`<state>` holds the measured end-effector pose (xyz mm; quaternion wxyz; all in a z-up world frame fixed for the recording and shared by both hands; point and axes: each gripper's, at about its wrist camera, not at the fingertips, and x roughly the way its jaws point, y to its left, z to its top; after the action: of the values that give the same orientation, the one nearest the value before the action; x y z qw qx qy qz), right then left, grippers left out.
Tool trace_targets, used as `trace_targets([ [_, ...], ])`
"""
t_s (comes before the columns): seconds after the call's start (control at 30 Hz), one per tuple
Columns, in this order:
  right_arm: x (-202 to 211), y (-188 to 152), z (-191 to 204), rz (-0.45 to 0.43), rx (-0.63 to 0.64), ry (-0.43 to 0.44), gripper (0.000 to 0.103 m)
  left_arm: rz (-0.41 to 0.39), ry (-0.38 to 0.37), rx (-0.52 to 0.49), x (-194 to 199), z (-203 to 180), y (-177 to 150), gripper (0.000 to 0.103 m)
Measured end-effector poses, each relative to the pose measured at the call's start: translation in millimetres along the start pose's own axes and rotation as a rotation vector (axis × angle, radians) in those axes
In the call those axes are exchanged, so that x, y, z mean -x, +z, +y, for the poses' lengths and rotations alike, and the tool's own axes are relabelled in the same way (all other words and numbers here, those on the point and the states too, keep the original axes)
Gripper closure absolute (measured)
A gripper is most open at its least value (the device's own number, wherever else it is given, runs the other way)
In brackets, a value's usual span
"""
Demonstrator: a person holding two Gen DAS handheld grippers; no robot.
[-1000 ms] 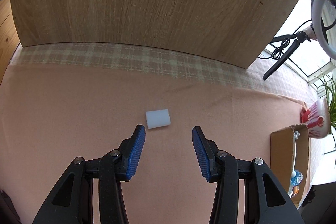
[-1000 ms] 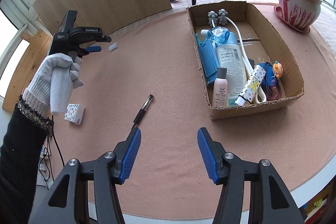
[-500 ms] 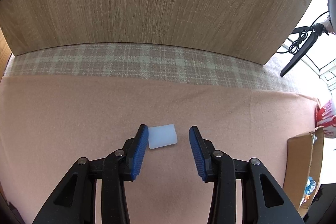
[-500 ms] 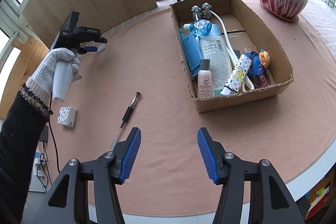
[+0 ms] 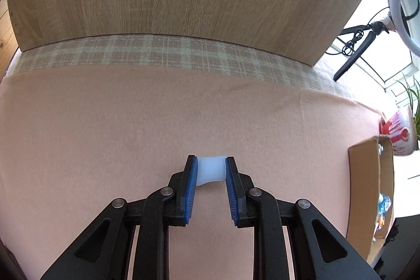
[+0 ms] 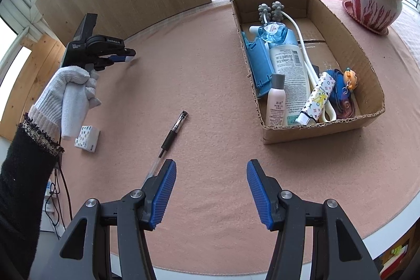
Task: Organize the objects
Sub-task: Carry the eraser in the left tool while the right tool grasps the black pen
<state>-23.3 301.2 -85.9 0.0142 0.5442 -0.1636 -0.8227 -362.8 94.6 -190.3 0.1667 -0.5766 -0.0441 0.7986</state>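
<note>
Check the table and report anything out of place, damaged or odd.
Two things lie loose on the pink felt outside the open cardboard box: a black-gripped clear pen and a small white packet with blue dots. The box's near rim looks ragged. The left hand-held gripper pinches a white translucent block, which looks squeezed.

Layout of items on the table (image 6: 210,85)

The pen (image 6: 172,134) lies between the small patterned box (image 6: 87,138) at left and the cardboard box (image 6: 320,129) at right; the plant pot (image 6: 372,4) stands behind the cardboard box.
</note>
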Motion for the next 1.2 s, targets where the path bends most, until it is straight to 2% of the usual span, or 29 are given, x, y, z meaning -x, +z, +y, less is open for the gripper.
trace_targets([
  [0.37, -48.2, 9.1, 38.5, 0.077, 0.120, 0.056, 0.051, -0.006, -0.071, -0.078, 54.8, -17.9, -121.3, 0.079],
  [0.6, -81.0, 6.6, 67.3, 0.134, 0.185, 0.052, 0.051, -0.022, -0.020, -0.117, 83.7, -11.4, -182.1, 0.079],
  [0.83, -103.6, 4.3, 98.8, 0.164, 0.299, -0.062, 0.051, -0.019, -0.020, -0.104, 93.2, 0.8, -214.3, 0.079],
  [0.97, -115.8, 1.6, 104.8, 0.195, 0.372, -0.106, 0.063, -0.023, -0.020, -0.099, 96.1, 4.6, -226.7, 0.079],
  [1.13, -115.2, 0.2, 106.8, 0.189, 0.470, -0.117, 0.073, -0.026, -0.029, -0.080, 95.9, 3.9, -234.5, 0.079],
  [1.2, -113.8, 1.0, 102.4, 0.188, 0.490, -0.111, 0.083, -0.025, -0.046, -0.064, 94.0, 2.9, -237.9, 0.079],
])
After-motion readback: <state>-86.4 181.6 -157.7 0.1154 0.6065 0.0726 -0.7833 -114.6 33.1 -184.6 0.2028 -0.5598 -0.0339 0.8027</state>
